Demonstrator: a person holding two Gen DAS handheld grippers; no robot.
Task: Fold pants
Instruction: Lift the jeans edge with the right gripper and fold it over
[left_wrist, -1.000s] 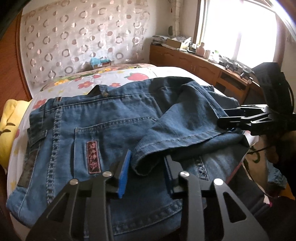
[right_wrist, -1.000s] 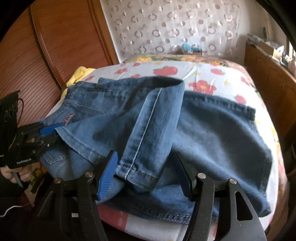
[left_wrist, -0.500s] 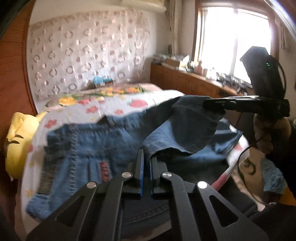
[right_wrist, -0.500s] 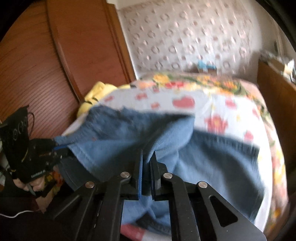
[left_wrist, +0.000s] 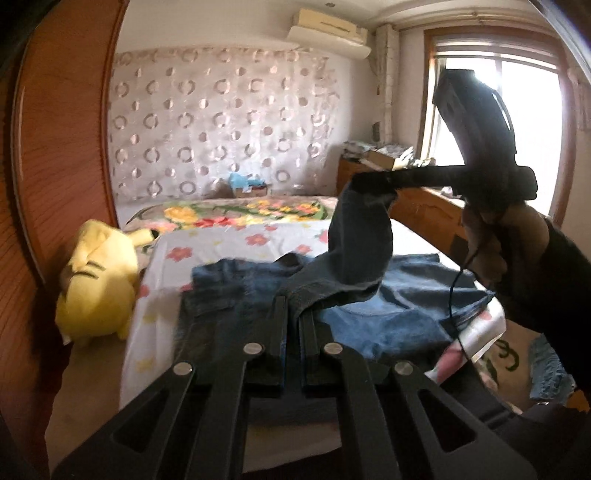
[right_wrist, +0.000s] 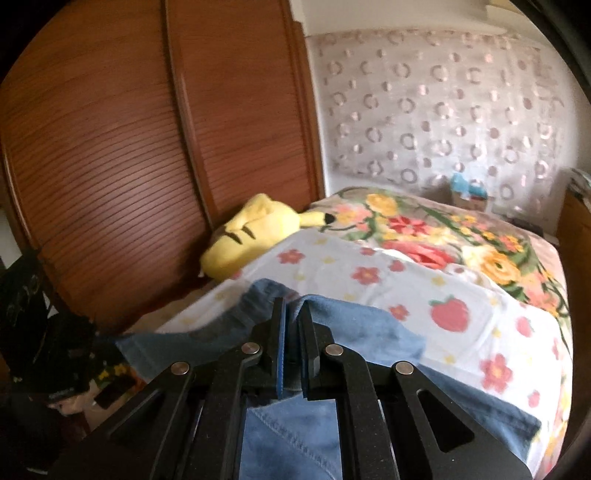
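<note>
Blue denim pants (left_wrist: 391, 321) lie on the flowered bed. In the left wrist view my left gripper (left_wrist: 293, 314) is shut on an edge of a pant leg, lifted a little above the bed. Further right and higher, my right gripper (left_wrist: 371, 181) pinches the other end of that leg's hem, so the denim hangs in a dark fold beneath it. A person's hand (left_wrist: 487, 240) holds that gripper. In the right wrist view the right gripper (right_wrist: 293, 317) is shut on the lighter blue pants (right_wrist: 354, 332), which drape under its fingers.
A yellow plush toy (left_wrist: 96, 280) lies at the bed's left edge against the wooden slatted wardrobe doors (right_wrist: 110, 155). A wooden cabinet (left_wrist: 424, 210) runs under the window on the right. The white flowered sheet (right_wrist: 461, 295) stretches beyond the pants. Blue cloth (left_wrist: 546, 373) lies on the floor.
Both grippers went from open around the pant leg's hem to shut on it. Both then rose, pulling the leg up off the rest of the pants.
</note>
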